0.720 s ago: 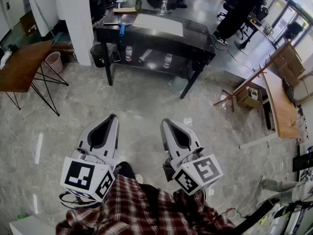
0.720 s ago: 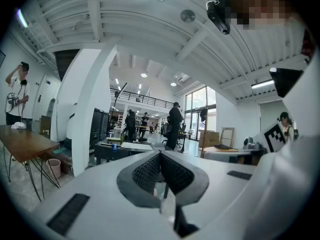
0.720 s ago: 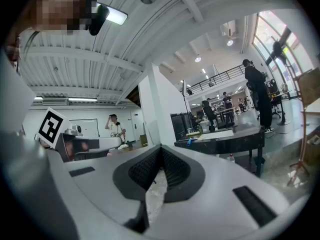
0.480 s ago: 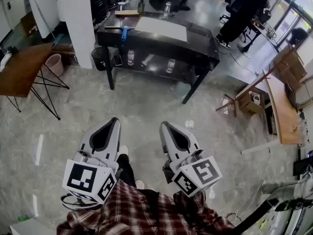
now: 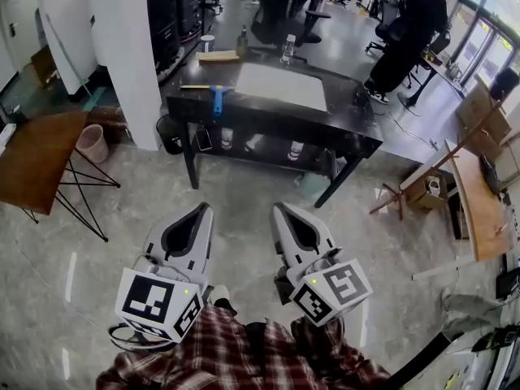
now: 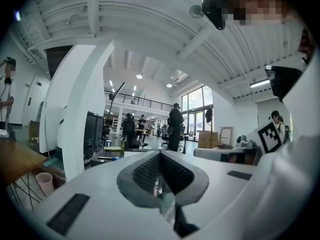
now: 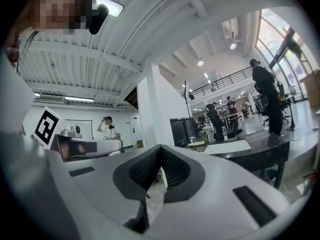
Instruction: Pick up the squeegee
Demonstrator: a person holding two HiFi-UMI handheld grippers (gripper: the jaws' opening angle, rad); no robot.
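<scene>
The squeegee point(image 5: 216, 97), with a blue handle and a thin yellowish blade, lies on the left part of a black table point(image 5: 357, 132) well ahead of me. Both grippers hang level over the marble floor, side by side and short of the table. My left gripper point(image 5: 203, 209) is shut, jaws meeting with nothing between them, as the left gripper view also shows point(image 6: 160, 153). My right gripper point(image 5: 281, 209) is shut and empty too, tips together in the right gripper view point(image 7: 160, 148). The black table point(image 7: 262, 146) shows there on the right.
A white sheet point(image 5: 280, 85), bottles point(image 5: 288, 49) and a wooden board point(image 5: 218, 56) share the tabletop; small items stand on its lower shelf. A white pillar point(image 5: 126, 55), a pink bin point(image 5: 91, 142) and a wooden table point(image 5: 32, 157) stand left. A wooden bench point(image 5: 475, 210) is right; a person point(image 5: 414, 23) stands beyond.
The table has come nearer and sits lower in the head view, with more of the room behind it showing. Both grippers stay shut, side by side.
</scene>
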